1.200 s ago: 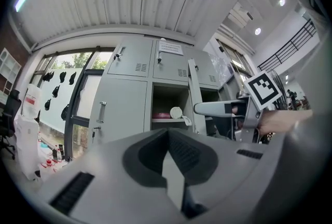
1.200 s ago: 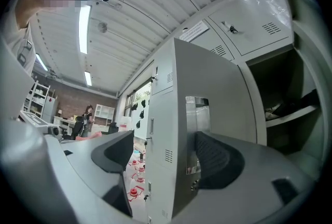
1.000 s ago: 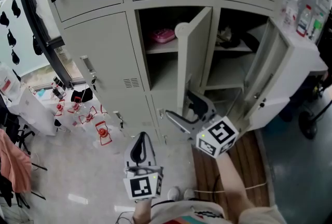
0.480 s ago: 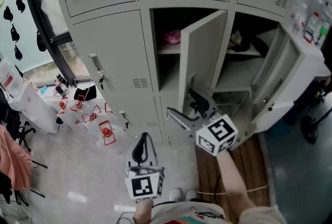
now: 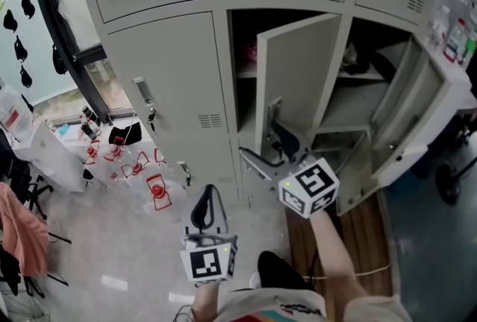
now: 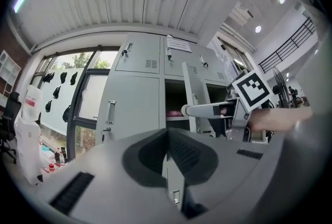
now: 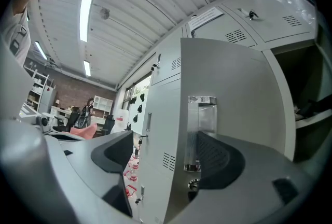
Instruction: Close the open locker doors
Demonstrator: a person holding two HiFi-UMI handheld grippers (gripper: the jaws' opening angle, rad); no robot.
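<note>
The middle locker door stands partly open, its free edge at the left. The right locker door hangs wide open. My right gripper is open, with one finger against the middle door, just below its metal handle. My left gripper is shut on nothing and held low in front of the closed left locker. In the left gripper view its jaws point at the lockers, and the right gripper's marker cube shows at the right.
A pink thing lies on the middle locker's shelf, and dark things sit in the right locker. Red-and-white items lie on the floor at the left. A dark shoe is below me. Bottles stand at the far right.
The middle door has swung toward shut with my right gripper against it, showing more of its face. The lockers have come closer. My left gripper has barely moved.
</note>
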